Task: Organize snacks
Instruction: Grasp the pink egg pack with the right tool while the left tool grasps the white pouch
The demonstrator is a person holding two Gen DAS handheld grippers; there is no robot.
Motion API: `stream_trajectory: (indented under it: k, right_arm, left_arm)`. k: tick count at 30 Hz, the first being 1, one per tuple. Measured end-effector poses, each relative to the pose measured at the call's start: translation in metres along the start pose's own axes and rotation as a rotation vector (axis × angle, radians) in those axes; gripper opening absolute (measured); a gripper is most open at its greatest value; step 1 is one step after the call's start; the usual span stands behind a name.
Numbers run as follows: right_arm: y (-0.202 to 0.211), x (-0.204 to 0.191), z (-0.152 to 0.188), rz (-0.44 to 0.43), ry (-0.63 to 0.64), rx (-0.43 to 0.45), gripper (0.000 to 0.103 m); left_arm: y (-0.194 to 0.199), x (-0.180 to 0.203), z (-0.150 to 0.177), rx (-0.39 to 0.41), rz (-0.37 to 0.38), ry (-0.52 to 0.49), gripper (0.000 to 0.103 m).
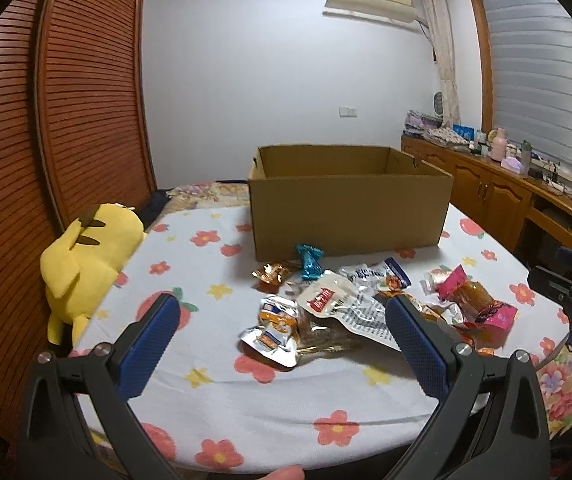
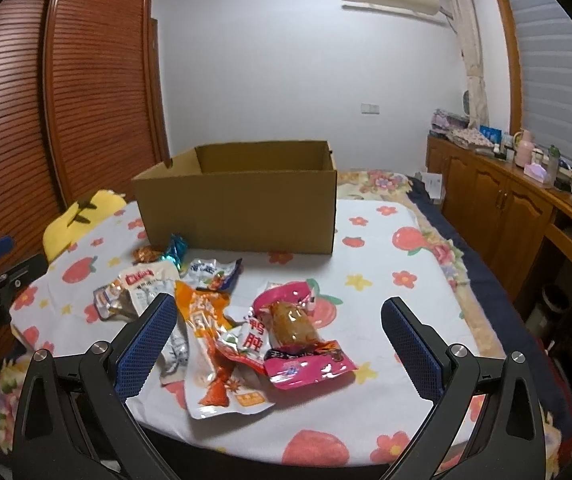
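An open brown cardboard box [image 1: 349, 208] [image 2: 242, 208] stands at the back of the flowered table [image 1: 246, 400]. Several snack packets lie in a loose pile before it: a pink packet [image 2: 305, 340] [image 1: 473, 300], an orange packet [image 2: 210, 344], a white packet with a red label [image 1: 325, 296] [image 2: 142, 280], a silver-and-orange packet [image 1: 274, 328] and a blue foil sweet [image 1: 309, 264] [image 2: 176, 250]. My left gripper [image 1: 282, 312] is open above the silver-and-orange packet, holding nothing. My right gripper [image 2: 278, 316] is open over the pink and orange packets, holding nothing.
A yellow plush toy [image 1: 86, 264] lies at the table's left edge beside a slatted wooden wardrobe [image 1: 66, 120]. A wooden sideboard [image 2: 505, 208] with bottles runs along the right wall. The right gripper's body [image 1: 565, 292] shows at the right edge of the left wrist view.
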State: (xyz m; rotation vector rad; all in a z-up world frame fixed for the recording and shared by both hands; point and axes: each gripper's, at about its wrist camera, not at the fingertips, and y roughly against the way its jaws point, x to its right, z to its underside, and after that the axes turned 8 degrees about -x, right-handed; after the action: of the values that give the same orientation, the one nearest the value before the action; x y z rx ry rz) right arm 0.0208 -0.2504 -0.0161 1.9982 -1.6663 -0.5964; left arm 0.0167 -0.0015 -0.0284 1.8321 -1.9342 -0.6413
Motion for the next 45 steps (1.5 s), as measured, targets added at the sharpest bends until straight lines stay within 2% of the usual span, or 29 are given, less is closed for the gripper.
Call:
stream_trajectory:
  k: [9,14,18,23,26,28,30,34,41,43,45]
  right_arm:
    - [-0.029,0.016,0.004,-0.045,0.055,-0.074,0.102]
    - [-0.057,0.024,0.0,-0.12,0.082,-0.162,0.092]
    - [-0.081,0.03,-0.005,-0.148,0.104,-0.245,0.078]
    - [-0.101,0.032,-0.007,-0.216,0.139,-0.321,0.068]
    - [-0.116,0.032,-0.004,-0.238,0.171,-0.377,0.057]
    - [-0.121,0.033,-0.001,-0.225,0.176,-0.384,0.049]
    - [-0.124,0.036,0.001,-0.24,0.165,-0.388,0.047]
    - [-0.127,0.041,0.005,-0.259,0.14,-0.373,0.049]
    - [-0.13,0.036,0.006,-0.224,0.168,-0.335,0.049]
    - [-0.13,0.037,0.007,-0.227,0.164,-0.329,0.049]
    - [-0.13,0.036,0.007,-0.22,0.17,-0.323,0.049]
  left_arm:
    - [-0.036,0.007,0.003,-0.059,0.049,-0.003,0.103]
    - [-0.051,0.009,0.005,-0.097,0.089,0.01,0.103]
    - [-0.064,0.012,0.004,-0.144,0.115,0.029,0.102]
    - [-0.073,0.023,0.002,-0.182,0.156,0.038,0.101]
    - [-0.08,0.031,0.001,-0.216,0.16,0.037,0.1]
    - [-0.084,0.036,0.0,-0.235,0.16,0.034,0.096]
    - [-0.09,0.039,-0.002,-0.257,0.168,0.042,0.09]
    - [-0.102,0.041,-0.005,-0.306,0.184,0.071,0.075]
    - [-0.114,0.035,-0.015,-0.338,0.186,0.119,0.071]
    - [-0.118,0.035,-0.017,-0.343,0.173,0.121,0.059]
    - [-0.122,0.034,-0.02,-0.35,0.167,0.123,0.054]
